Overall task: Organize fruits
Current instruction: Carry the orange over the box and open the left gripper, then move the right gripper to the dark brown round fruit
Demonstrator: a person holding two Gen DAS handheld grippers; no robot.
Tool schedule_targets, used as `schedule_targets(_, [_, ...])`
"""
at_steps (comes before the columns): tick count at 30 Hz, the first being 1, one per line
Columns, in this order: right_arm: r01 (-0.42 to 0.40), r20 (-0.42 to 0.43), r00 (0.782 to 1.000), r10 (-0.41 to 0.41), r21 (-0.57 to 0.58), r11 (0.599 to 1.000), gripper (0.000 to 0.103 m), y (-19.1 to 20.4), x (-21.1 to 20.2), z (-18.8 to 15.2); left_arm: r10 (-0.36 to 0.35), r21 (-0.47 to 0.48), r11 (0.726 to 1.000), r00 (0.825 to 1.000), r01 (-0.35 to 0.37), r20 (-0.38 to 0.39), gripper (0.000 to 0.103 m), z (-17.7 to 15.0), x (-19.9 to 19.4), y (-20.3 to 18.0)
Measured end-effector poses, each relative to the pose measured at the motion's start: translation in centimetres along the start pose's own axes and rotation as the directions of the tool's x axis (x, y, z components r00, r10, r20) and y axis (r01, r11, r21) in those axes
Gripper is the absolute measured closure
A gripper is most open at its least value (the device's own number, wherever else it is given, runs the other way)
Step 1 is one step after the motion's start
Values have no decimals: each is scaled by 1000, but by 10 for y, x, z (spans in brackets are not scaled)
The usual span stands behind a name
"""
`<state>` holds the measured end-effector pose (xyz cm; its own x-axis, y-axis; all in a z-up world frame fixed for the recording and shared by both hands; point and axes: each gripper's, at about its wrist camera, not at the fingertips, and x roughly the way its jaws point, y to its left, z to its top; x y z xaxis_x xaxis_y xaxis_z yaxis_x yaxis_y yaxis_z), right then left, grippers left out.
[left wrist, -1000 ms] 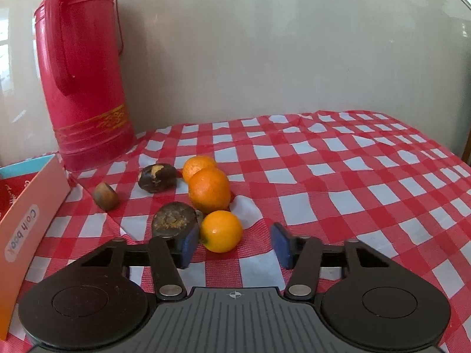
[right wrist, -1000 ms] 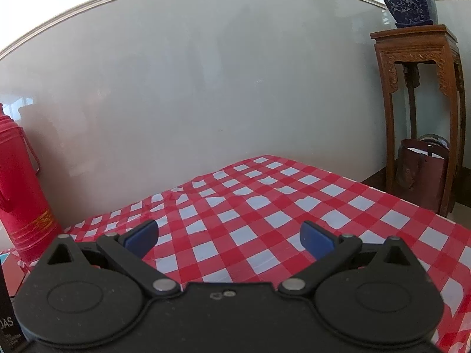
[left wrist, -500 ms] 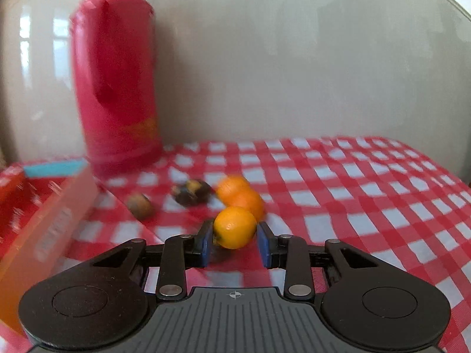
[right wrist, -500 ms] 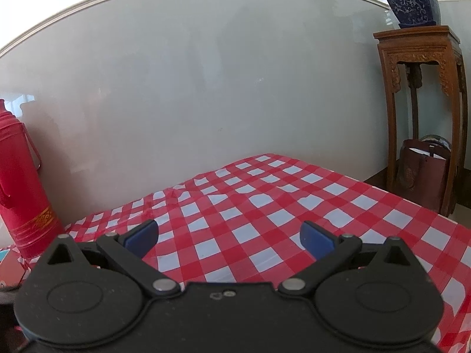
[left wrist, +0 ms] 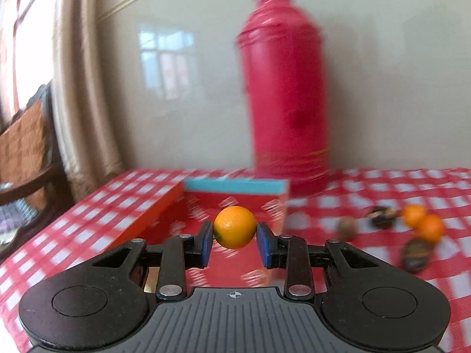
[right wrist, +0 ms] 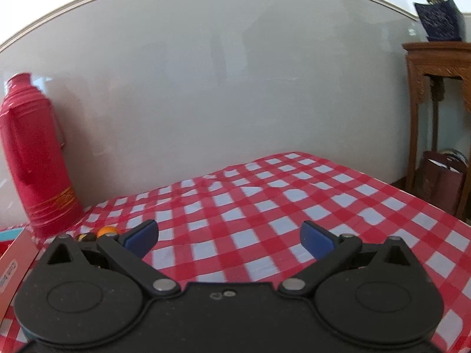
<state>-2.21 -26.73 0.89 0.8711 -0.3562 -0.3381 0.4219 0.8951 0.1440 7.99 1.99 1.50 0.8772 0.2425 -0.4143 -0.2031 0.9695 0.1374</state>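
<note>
Orange fruit (left wrist: 235, 227) clamped in left tongs (left wrist: 235, 245), seemingly above red box (left wrist: 206, 203); right tongs (right wrist: 229, 236) gape.

The left gripper (left wrist: 235, 244) is showing a matte black body with two round discs, a ribbed grey centre plate bearing a small crosshair mark, silver pivot screws and flat blue pads (left wrist: 207, 242) on black linkage arms. The right gripper (right wrist: 229, 236) is wearing the same black shell with triangular cut-outs, silver screws, two tiny central holes and blue fingertips (right wrist: 316, 238).
</note>
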Motion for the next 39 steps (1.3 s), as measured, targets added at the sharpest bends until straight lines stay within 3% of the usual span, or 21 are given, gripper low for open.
schedule_targets(8, [-67, -15, 998, 67, -72, 995, 6, 40, 0, -7, 15, -86, 996, 991, -27, -131, 70, -11, 27, 39])
schedule_targets(16, [-142, -41, 990, 138, -131, 981, 6, 76, 0, -16, 17, -94, 995, 991, -29, -133, 69, -16, 21, 50])
schedule_targets(17, [-151, -45, 988, 146, -138, 979, 6, 80, 0, -16, 15, -100, 995, 991, -29, -133, 68, -16, 22, 53])
schedule_targets(22, [-180, -55, 983, 174, -152, 972, 6, 96, -1, -19, 59, -134, 988, 992, -74, -108, 39, -14, 16, 66])
schedule_targets(26, [-202, -64, 979, 194, -172, 964, 6, 108, -1, -22, 77, -151, 984, 993, -91, -94, 30, -14, 11, 79])
schedule_targets(28, [-214, -74, 976, 204, -179, 960, 6, 114, -1, -23, 96, -160, 981, 991, -110, -95, 18, -15, 7, 89])
schedule_targets(34, [-228, -107, 972, 210, -195, 954, 6, 131, 6, -28, 166, -198, 965, 985, -173, -54, 14, -19, -15, 125])
schedule_targets(39, [-233, -137, 969, 208, -204, 951, 6, 145, 15, -32, 203, -242, 946, 976, -217, -81, 13, -28, -22, 153])
